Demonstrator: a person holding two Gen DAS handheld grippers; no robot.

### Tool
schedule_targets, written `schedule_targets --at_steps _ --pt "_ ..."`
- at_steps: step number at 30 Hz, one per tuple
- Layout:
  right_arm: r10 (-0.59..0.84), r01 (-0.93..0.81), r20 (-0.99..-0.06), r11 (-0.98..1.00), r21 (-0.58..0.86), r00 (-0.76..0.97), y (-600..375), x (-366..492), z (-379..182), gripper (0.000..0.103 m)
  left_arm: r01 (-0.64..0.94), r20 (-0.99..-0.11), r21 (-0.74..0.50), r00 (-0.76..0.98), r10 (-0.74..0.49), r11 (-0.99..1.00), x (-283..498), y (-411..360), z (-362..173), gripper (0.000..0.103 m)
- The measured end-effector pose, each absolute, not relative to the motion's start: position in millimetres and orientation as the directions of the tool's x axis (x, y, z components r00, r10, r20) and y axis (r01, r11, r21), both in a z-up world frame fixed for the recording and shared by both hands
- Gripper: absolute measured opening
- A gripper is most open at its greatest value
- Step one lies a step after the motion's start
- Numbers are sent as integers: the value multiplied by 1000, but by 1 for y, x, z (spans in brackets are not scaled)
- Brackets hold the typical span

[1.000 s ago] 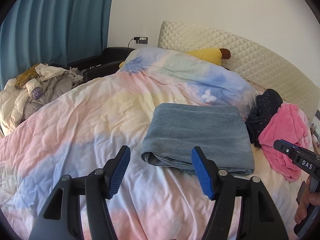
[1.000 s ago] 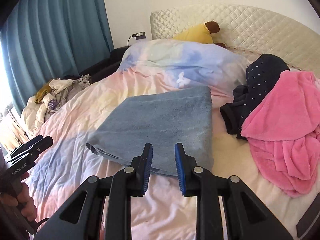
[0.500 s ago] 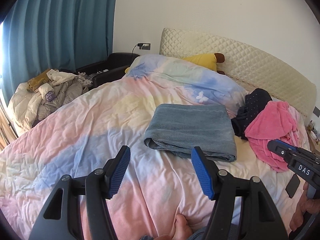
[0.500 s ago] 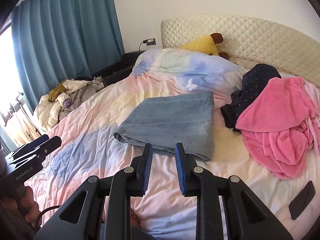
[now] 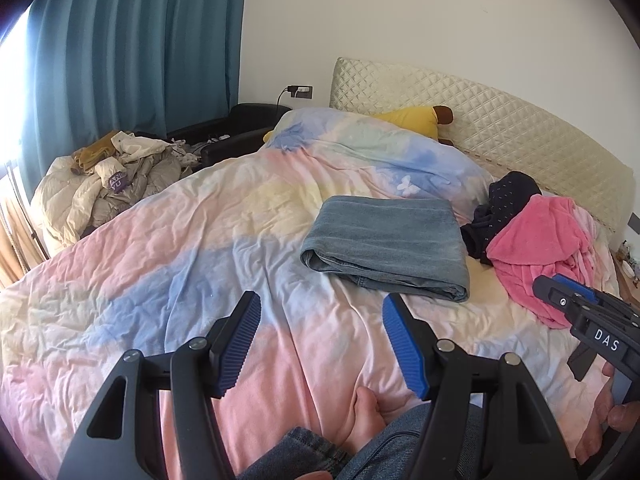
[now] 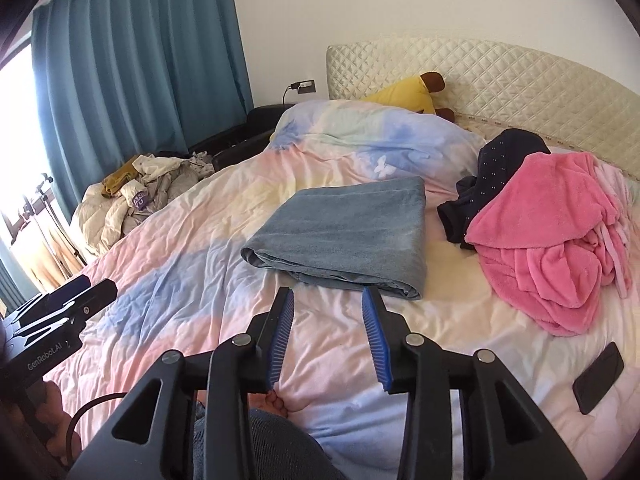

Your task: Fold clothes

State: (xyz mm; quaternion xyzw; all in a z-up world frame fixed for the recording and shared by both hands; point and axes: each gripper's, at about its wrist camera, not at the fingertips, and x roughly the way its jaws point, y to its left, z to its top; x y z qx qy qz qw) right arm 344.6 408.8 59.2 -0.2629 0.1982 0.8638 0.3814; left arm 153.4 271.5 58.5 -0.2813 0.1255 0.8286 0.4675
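A folded blue-grey denim garment (image 5: 384, 246) (image 6: 344, 236) lies flat on the pastel duvet (image 5: 168, 248) in the middle of the bed. To its right, a crumpled pink fleece garment (image 5: 540, 248) (image 6: 548, 236) lies partly over a dark dotted garment (image 5: 504, 196) (image 6: 496, 168). My left gripper (image 5: 320, 316) hangs open and empty above the duvet, well short of the denim. My right gripper (image 6: 328, 312) is empty too, its jaws opening, just short of the denim's near edge.
A heap of pale clothes (image 5: 108, 176) lies off the bed's left side by the blue curtain (image 5: 132, 48). A yellow plush toy (image 6: 408, 92) rests against the quilted headboard (image 6: 500, 76). A black phone (image 6: 598, 376) lies at the right. The person's bare feet (image 5: 364, 412) and denim-clad knees are below the grippers.
Both grippers have drawn back and up from the folded denim, which now lies farther off. The right jaws have spread from nearly shut to open. The person's feet and knees have come into view.
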Motion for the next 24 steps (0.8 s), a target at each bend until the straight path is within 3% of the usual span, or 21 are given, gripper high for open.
schedule_targets --at_steps 3,5,6,24 --pt "561 -769 -607 -625 134 -562 400 347 57 56 -842 -572 -28 -429 699 -539 160 266 58 66" --pt "574 -780 -605 -611 131 -551 397 350 57 75 -840 -562 -22 -438 702 -542 162 261 61 66" --pt "578 -784 -603 -605 135 -550 396 351 57 77 -840 -559 -27 -437 705 -542 162 259 62 66" --pt "632 -803 -575 -592 77 -520 378 352 66 77 -823 -550 -38 -456 700 -566 159 243 67 66"
